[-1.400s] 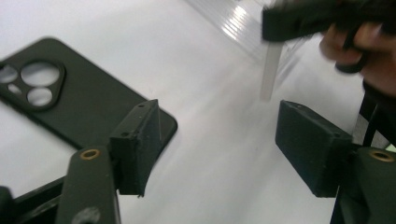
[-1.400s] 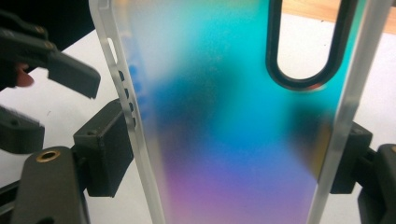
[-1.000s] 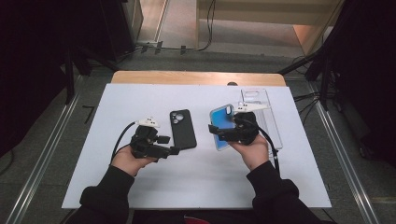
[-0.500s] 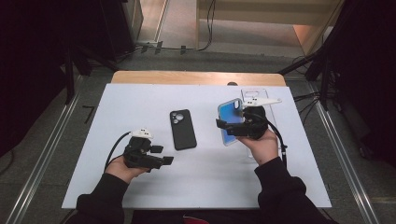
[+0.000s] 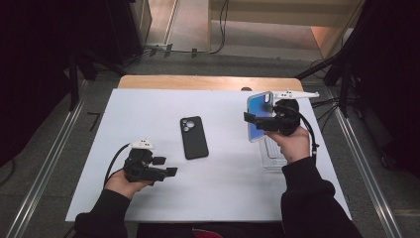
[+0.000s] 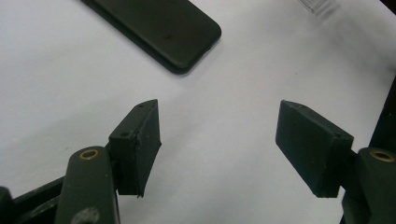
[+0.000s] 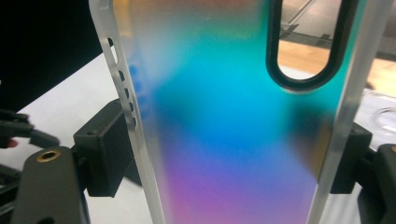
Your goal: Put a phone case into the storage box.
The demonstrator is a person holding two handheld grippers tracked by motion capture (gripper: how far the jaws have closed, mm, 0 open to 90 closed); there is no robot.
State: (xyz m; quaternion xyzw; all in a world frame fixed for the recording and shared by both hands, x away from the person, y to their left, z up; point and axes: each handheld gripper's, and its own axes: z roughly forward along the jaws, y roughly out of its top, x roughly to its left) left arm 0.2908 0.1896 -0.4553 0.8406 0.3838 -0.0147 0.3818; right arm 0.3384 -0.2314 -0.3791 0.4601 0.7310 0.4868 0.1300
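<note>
Blue case [image 5: 258,115] stands upright at right of the frame, clamped in the right gripper [image 5: 267,120]. Left gripper [image 5: 163,166] waits empty, fingers wide, below the phone [image 5: 193,137] at centre of the counter [image 5: 148,104]. Next, I think: lower the case over the phone, aligned.

Probably a recording lab, white table [image 5: 148,198], dark stands [image 5: 74,74], floor cables [image 5: 218,34], metal rails [image 5: 44,173]

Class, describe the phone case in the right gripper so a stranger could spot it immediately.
Start at the white table and look to its right side. There the right gripper holds the phone case upright, iridescent blue with clear edges, unlike the black phone lying flat.
</note>
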